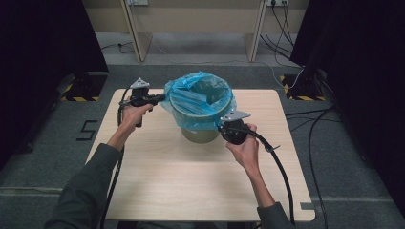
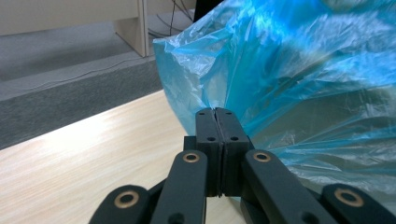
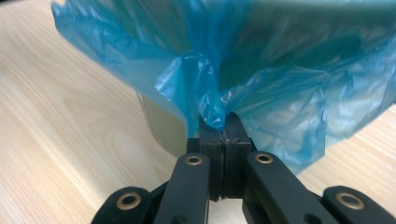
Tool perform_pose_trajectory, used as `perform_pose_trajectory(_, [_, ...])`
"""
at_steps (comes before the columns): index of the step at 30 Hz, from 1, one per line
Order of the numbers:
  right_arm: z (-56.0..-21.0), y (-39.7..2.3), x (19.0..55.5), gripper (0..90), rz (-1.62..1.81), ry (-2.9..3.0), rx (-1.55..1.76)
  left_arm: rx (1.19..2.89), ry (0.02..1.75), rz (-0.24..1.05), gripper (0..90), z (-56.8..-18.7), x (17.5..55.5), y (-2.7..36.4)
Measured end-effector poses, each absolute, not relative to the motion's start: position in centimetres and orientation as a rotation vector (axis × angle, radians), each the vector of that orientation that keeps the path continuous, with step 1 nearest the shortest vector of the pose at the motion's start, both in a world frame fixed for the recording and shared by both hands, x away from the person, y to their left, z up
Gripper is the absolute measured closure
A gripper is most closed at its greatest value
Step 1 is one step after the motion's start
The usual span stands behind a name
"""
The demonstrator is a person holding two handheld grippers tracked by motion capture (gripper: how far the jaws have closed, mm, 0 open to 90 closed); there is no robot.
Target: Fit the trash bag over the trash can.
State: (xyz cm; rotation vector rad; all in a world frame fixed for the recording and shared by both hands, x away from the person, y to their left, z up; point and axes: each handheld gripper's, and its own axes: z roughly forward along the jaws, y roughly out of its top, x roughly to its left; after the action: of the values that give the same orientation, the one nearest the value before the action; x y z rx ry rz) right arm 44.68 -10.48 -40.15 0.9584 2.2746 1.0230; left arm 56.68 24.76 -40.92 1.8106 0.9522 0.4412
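Observation:
A pale green bin (image 1: 199,133) stands at the middle of the wooden table (image 1: 191,181), lined with a blue plastic bag (image 1: 198,98) that folds over its rim. My left gripper (image 1: 161,98) is at the bag's left edge, held level. In the left gripper view its jaws (image 2: 216,112) are pressed together with the bag's film (image 2: 303,70) drawn into their tips. My right gripper (image 1: 222,125) is at the bag's near right edge. In the right gripper view it (image 3: 224,126) is shut on a bunched fold of the bag (image 3: 280,93), with the bin's wall (image 3: 163,126) just behind.
Bare tabletop lies in front of the bin, between the two forearms. A cable (image 1: 282,167) trails from the right gripper across the table's right side. Beyond the table are grey carpet, wooden desk legs (image 1: 133,33) and dark curtains on both sides.

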Motion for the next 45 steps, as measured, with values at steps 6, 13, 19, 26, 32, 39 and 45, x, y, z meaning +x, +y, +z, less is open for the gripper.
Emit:
perform_pose_trajectory(6, [-41.9, -11.0, 45.2, 89.7, 0.965, 2.291, 0.977, 1.808, 0.955, 0.435, 83.0, -41.3, 56.2, 24.8])
perform_pose_trajectory(13, [-42.0, -12.4, 44.9, 55.7, 0.95, 2.287, 1.044, 1.795, 0.968, 0.455, 52.7, -39.6, 55.7, 25.8])
perform_pose_trajectory(19, [-38.0, -14.7, 42.6, 44.2, 1.051, 2.192, 1.039, 1.735, 0.955, 0.523, 44.2, -36.8, 55.6, 26.5])
perform_pose_trajectory(26, [-34.9, -15.2, 42.2, 40.0, 1.179, 2.068, 1.084, 1.749, 0.934, 0.54, 44.2, -35.3, 56.2, 24.7])
perform_pose_trajectory(32, [-33.6, -13.3, 45.1, 39.1, 1.257, 1.983, 1.167, 1.746, 0.93, 0.525, 42.9, -35.1, 56.6, 23.1])
perform_pose_trajectory(39, [-34.6, -13.1, 49.0, 51.2, 1.263, 1.984, 1.264, 1.739, 0.923, 0.524, 41.1, -34.5, 56.4, 23.1])
perform_pose_trajectory(45, [-34.7, -13.8, 50.9, 60.9, 1.281, 2.004, 1.252, 1.754, 0.929, 0.518, 39.9, -34.9, 56.2, 23.1])
